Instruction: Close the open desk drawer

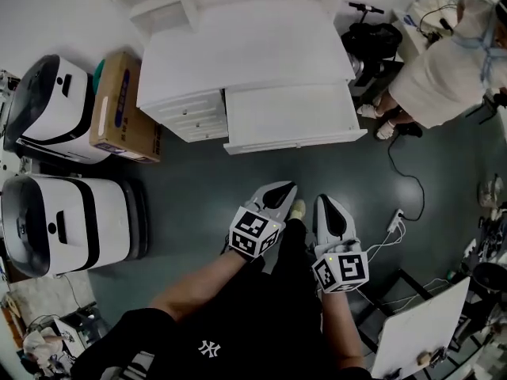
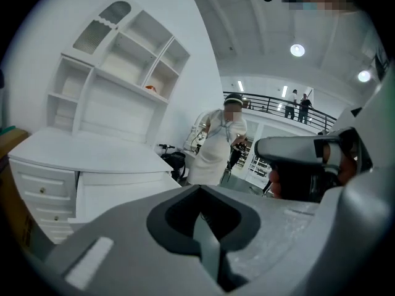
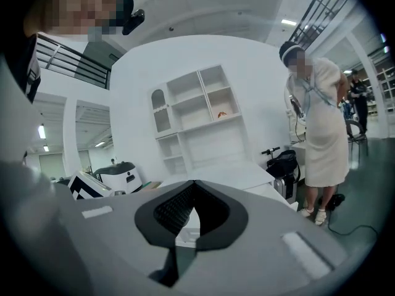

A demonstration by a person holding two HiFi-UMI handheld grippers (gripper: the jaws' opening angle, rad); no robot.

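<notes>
The white desk [image 1: 245, 54] stands ahead with a hutch of shelves [image 2: 117, 60] on top. Its wide drawer [image 1: 291, 117] is pulled out toward me on the right side; beside it on the left are small closed drawers [image 1: 188, 115]. In the left gripper view the drawer [image 2: 117, 193] shows low at left. My left gripper [image 1: 279, 192] and right gripper [image 1: 326, 206] hang side by side over the dark floor, well short of the drawer front. Both are shut and hold nothing. The right gripper view looks over its jaws to the desk [image 3: 247, 176].
Two white wheeled machines [image 1: 55, 101] [image 1: 67, 224] and a cardboard box [image 1: 120, 105] stand left of the desk. A person in white [image 1: 444, 74] stands at the right beside a black scooter [image 1: 371, 38]. A power strip with cable [image 1: 396, 220] lies on the floor; a white board [image 1: 420, 331] stands near right.
</notes>
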